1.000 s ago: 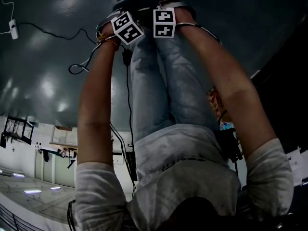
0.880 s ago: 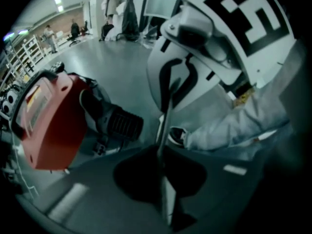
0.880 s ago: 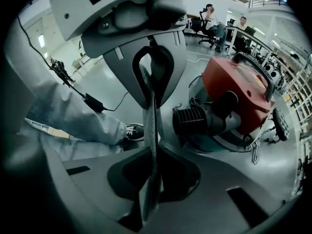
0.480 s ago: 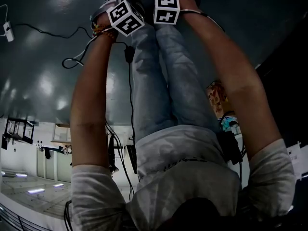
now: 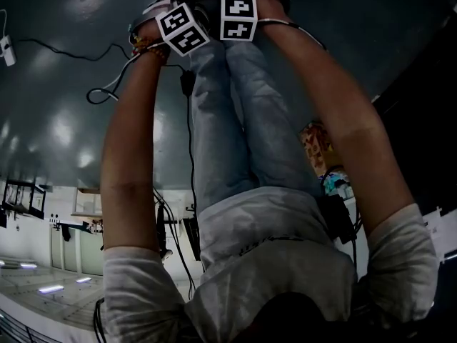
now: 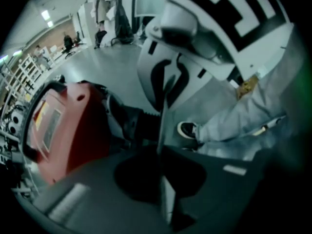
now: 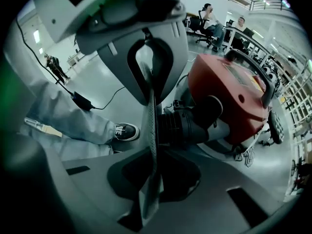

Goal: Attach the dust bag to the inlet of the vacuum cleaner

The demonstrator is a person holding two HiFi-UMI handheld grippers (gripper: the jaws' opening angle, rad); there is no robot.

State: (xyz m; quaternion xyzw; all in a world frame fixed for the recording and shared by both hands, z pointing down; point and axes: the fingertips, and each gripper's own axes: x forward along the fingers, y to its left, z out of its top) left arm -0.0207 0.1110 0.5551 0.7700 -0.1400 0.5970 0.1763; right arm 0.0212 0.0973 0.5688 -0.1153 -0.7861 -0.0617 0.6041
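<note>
A red vacuum cleaner stands on the grey floor, its black ribbed inlet pointing toward me. The dust bag shows only as a thin pale sheet seen edge-on. My left gripper and right gripper face each other, both shut on that sheet just in front of the inlet. In the head view only their marker cubes show at the top, the left gripper beside the right gripper. The jaws and bag are hidden there.
My legs in jeans and a dark shoe stand close beside the inlet. A black cable with an adapter trails over the floor. Seated people at desks and wire racks lie farther off.
In the head view both marker cubes have drifted slightly left and up, with the arms stretched a little farther. The floor cable has shifted left in the picture.
</note>
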